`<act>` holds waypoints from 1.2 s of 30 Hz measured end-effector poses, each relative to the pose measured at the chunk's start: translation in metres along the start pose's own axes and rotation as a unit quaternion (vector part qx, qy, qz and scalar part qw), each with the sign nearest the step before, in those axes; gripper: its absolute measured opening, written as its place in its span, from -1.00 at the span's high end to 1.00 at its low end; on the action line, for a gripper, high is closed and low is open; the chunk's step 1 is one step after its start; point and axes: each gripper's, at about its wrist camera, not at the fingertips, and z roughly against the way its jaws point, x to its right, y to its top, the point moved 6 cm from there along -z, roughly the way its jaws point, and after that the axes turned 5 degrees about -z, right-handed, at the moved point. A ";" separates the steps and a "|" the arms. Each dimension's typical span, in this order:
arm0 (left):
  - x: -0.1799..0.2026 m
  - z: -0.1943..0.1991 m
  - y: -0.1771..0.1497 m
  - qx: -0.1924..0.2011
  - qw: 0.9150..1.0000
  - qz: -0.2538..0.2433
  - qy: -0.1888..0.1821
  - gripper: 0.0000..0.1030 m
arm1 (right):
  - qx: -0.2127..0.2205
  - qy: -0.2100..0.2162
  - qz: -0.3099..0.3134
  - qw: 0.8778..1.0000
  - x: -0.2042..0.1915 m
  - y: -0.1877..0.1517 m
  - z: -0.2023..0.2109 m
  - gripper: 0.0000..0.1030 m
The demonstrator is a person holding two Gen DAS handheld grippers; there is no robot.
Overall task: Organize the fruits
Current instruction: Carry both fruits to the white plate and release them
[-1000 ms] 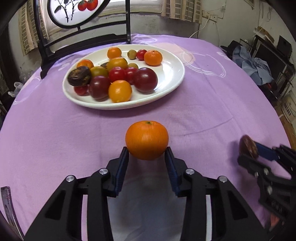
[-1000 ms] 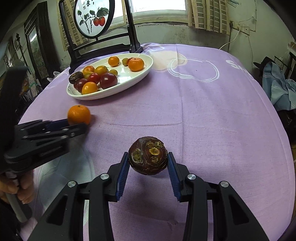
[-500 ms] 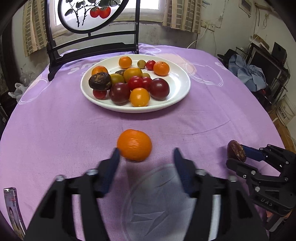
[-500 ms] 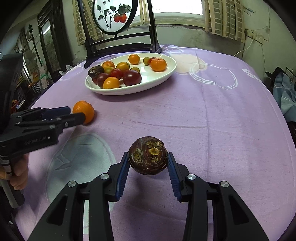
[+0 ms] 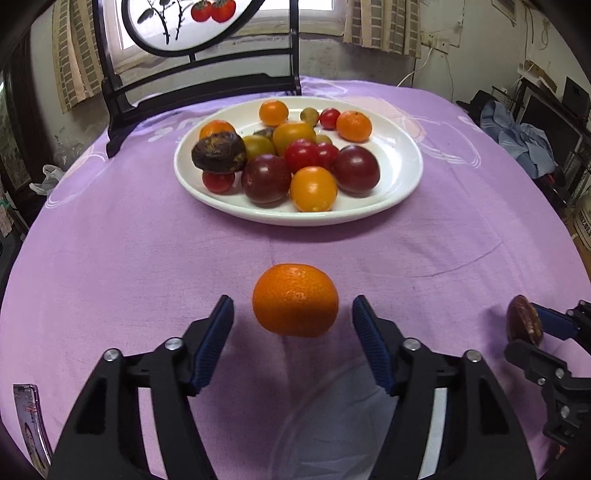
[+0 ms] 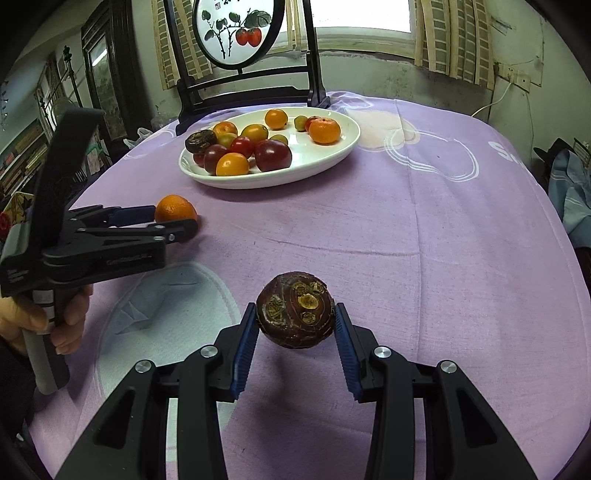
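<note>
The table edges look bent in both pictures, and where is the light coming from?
Left wrist view: fisheye lens curves the table edge and darkens the corners; the orange is sharp, with a soft shadow beneath. Right wrist view: same bending; the window behind glares white, and the dark fruit casts a soft shadow toward the camera.

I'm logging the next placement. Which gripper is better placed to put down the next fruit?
Right. The right gripper is shut on the dark purple fruit, so it carries something to place. The left gripper is open around the orange, which sits on the tablecloth.
</note>
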 end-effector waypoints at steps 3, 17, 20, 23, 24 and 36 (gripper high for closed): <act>0.001 -0.005 -0.002 0.000 1.000 -0.001 -0.001 0.15 | 0.001 -0.002 -0.002 1.000 0.002 0.000 0.000 0.19; -0.001 0.057 0.049 0.046 0.999 -0.023 -0.008 0.16 | 0.047 0.022 0.025 0.998 -0.021 0.067 0.012 0.19; -0.005 0.048 0.072 0.045 0.999 -0.024 0.005 0.17 | 0.059 0.018 0.025 0.998 -0.024 0.097 -0.001 0.19; -0.011 0.030 0.096 0.039 0.999 -0.020 0.014 0.17 | 0.066 0.003 0.025 0.997 -0.023 0.125 -0.021 0.19; -0.012 0.024 0.104 0.039 0.999 -0.023 0.015 0.16 | 0.065 0.000 0.022 0.998 -0.023 0.133 -0.031 0.19; -0.032 -0.005 0.129 0.059 0.996 0.034 0.065 -0.61 | 0.038 -0.014 -0.015 0.999 -0.002 0.151 -0.079 -0.10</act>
